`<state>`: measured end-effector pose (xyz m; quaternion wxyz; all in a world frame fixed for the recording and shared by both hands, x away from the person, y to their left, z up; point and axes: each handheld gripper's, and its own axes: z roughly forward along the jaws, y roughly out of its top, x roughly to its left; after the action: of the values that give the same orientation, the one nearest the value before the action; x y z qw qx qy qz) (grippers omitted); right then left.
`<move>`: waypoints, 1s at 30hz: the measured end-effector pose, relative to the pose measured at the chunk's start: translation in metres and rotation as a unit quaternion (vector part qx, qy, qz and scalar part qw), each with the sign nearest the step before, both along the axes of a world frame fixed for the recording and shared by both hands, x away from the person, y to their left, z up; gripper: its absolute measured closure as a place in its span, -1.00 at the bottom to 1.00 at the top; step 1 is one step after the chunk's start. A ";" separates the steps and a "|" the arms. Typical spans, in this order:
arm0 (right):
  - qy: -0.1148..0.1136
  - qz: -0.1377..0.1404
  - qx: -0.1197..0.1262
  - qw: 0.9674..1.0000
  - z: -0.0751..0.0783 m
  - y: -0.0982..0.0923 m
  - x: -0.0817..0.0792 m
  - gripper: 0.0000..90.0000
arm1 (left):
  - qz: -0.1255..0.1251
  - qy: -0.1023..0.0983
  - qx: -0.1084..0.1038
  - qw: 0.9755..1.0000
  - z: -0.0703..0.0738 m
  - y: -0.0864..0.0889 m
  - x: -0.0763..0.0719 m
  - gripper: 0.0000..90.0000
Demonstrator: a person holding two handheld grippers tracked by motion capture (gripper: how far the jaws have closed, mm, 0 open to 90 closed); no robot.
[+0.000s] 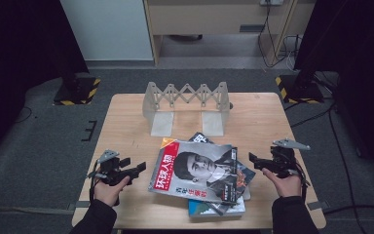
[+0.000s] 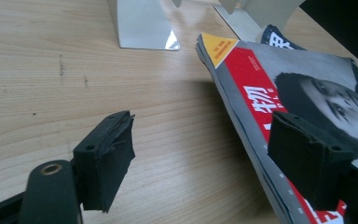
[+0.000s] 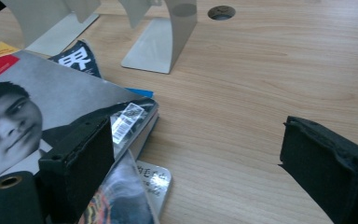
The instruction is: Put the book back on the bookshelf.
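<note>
Top magazine (image 1: 197, 170) sits dead centre at the near half of the table (image 1: 126, 117), capping a loose, fanned pile of magazines (image 1: 224, 207). Its cover carries a black-and-white portrait, a red band down the left side with big white Chinese characters reading 环球人物, and a yellow triangle at the upper left corner. In the right gripper view a barcode sticker shows at the cover's right edge, and a black magazine (image 3: 79, 58) peeking out behind bears a large white character that looks like 界. Smaller print lower in the pile is too fine to read.

Left gripper (image 1: 135, 171) hangs just off the pile's left edge, jaws spread wide with nothing between them; in its own view one pad (image 2: 105, 158) is over bare wood, the other in front of the red spine edge. Right gripper (image 1: 254, 161) is just off the right edge, jaws likewise spread and empty, one pad (image 3: 81, 158) over the cover's corner.

Behind the pile stands a grey accordion-style book rack (image 1: 187, 105), well apart from it. Bare wood runs free on both flanks; the pile's lowest corner reaches the near table edge.
</note>
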<state>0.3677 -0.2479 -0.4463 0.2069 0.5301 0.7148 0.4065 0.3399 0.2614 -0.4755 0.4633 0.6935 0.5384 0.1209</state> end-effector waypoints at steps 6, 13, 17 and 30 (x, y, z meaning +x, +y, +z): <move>-0.001 0.019 0.003 1.000 0.002 0.014 -0.004 -0.74 | -0.012 0.003 -0.004 1.000 -0.001 -0.007 -0.002 -0.52; 0.001 0.036 0.005 0.999 0.002 0.029 -0.008 -0.72 | -0.032 0.005 -0.001 0.999 -0.002 -0.019 -0.007 -0.50; 0.001 0.048 0.003 0.999 -0.001 0.036 -0.009 -0.72 | -0.045 0.011 0.001 0.999 -0.005 -0.026 -0.011 -0.49; 0.018 0.072 -0.006 0.997 -0.015 0.052 -0.011 -0.71 | -0.071 0.034 0.006 0.997 -0.013 -0.039 -0.014 -0.47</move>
<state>0.3562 -0.1961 -0.4610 0.1676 0.4830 0.7570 0.4069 0.3257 0.2226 -0.4882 0.4479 0.7362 0.5029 0.0671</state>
